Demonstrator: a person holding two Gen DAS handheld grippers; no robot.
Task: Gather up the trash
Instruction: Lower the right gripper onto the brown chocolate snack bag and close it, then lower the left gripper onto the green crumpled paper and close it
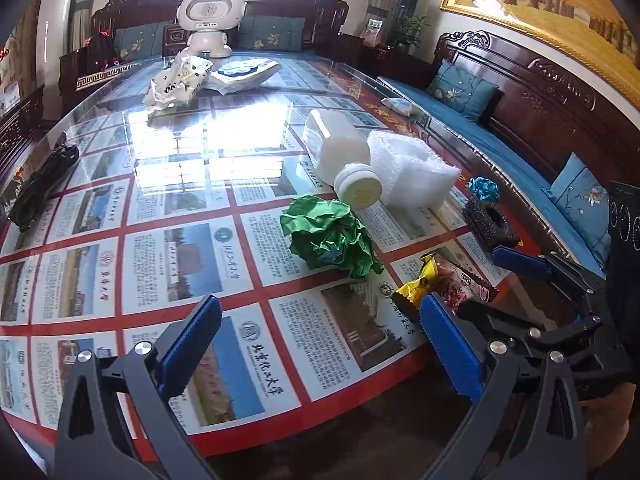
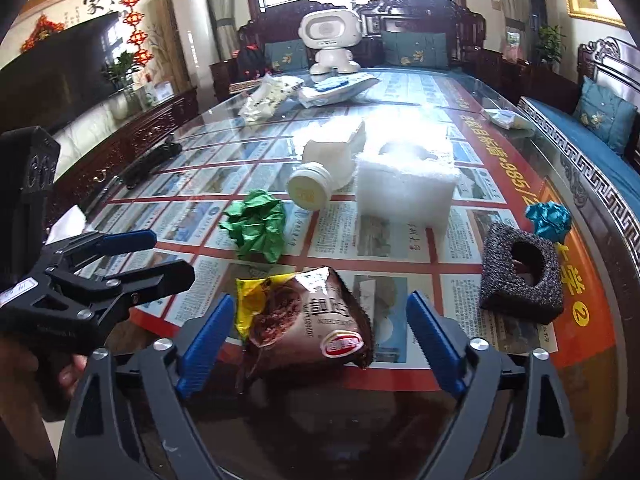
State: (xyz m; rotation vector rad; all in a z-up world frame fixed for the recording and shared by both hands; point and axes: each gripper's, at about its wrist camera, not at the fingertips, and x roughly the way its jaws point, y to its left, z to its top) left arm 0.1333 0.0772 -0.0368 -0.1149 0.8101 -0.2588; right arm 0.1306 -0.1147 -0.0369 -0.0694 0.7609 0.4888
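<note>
A brown and yellow snack wrapper (image 2: 308, 320) lies at the near edge of the glass table, between the open jaws of my right gripper (image 2: 320, 320), not touched. It also shows in the left wrist view (image 1: 448, 284). My left gripper (image 1: 320, 336) is open and empty over the table's near edge, left of the wrapper. Beyond lie a crumpled green paper (image 1: 328, 236) (image 2: 256, 224), a white plastic bottle on its side (image 1: 340, 152) (image 2: 324, 172), white foam wrap (image 1: 412, 168) (image 2: 404, 188), a black foam block with a hole (image 2: 520, 276) (image 1: 490, 222) and a crumpled blue foil ball (image 2: 548, 222) (image 1: 484, 188).
At the far end stand a white robot toy (image 1: 210, 16), a crumpled white bag (image 1: 176, 80) and a flat packet (image 1: 244, 72). A black cable bundle (image 1: 40, 184) lies at the left edge, a small white packet (image 1: 400, 106) at the right edge. Wooden sofas with blue cushions (image 1: 520, 152) surround the table.
</note>
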